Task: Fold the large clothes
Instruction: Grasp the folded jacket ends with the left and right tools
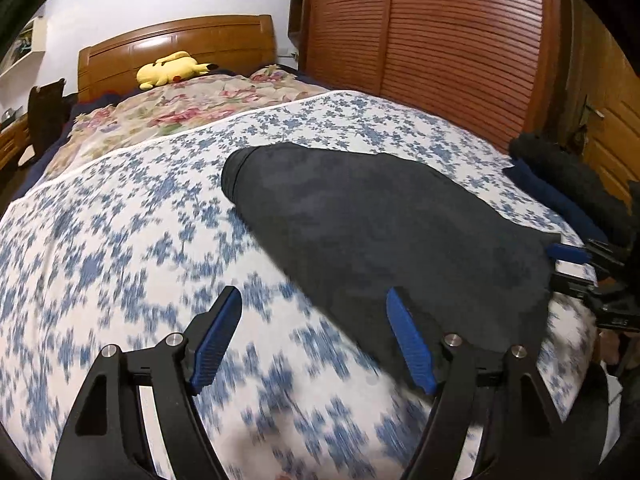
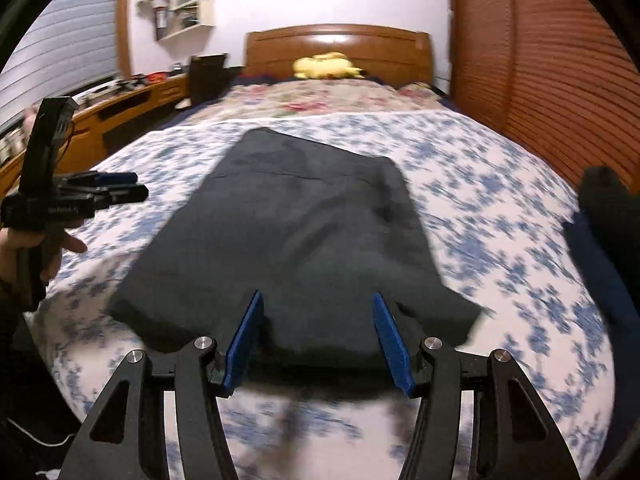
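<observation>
Dark grey cloth, the garment [image 1: 380, 232], lay flat on the blue-flowered bedspread [image 1: 120, 240] in the left wrist view, already folded into a long strip running away toward the wooden wardrobe [image 1: 440, 40]. My left gripper [image 1: 314, 340] hung off its near left edge with the jaws released and wide; nothing lay between them but bedspread, and only the right pad overlapped the cloth's edge. At the far right of that view I could see the right gripper [image 1: 576, 264] low at the garment's near corner. I judged the left hand needed to slide back over the near hem before closing, so that it took all the layers and not just the top one.

From the right wrist view the garment [image 2: 296, 232] filled the middle of the bed, its near hem running between the open jaws of my right gripper [image 2: 318, 340]. I could not tell whether the pads [image 2: 390, 344] pressed on the cloth; they looked spread with the hem loose between them. The left gripper [image 2: 100, 188] stood well off to the side, held in a hand [image 2: 48, 240], clear of the fabric. To fold well I thought both grippers should pinch the near corners level with each other, lift together, and carry the hem toward the far edge near the floral quilt [image 2: 320, 100], keeping the sides lined up
</observation>
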The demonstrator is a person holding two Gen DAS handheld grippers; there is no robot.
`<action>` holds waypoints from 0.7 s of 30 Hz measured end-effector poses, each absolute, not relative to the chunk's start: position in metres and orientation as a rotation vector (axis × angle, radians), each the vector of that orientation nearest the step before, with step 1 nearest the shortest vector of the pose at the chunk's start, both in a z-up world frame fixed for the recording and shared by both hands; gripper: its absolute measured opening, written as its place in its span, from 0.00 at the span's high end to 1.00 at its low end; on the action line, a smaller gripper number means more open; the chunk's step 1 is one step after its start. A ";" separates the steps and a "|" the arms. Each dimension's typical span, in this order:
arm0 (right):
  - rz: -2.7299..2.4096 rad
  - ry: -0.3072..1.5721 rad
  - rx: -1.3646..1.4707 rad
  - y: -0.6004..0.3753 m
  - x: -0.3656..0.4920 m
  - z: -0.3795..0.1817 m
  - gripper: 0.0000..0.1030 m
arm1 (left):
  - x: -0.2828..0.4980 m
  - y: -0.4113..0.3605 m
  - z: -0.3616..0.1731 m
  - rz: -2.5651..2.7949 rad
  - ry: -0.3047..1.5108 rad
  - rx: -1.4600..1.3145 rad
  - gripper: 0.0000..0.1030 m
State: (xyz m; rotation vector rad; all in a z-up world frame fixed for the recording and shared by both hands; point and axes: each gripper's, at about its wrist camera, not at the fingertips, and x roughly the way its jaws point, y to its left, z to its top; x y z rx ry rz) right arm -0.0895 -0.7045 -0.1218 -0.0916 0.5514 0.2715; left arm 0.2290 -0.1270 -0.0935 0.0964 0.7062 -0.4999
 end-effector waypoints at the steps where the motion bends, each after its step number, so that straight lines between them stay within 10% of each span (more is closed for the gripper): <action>1: 0.257 0.557 -0.076 -0.709 -0.088 -0.123 0.43 | 0.240 -0.129 -0.093 -0.503 0.704 0.099 0.26; 21: 0.146 0.563 -0.026 -0.741 -0.086 -0.128 0.43 | 0.421 -0.136 -0.115 -0.442 0.798 0.045 0.26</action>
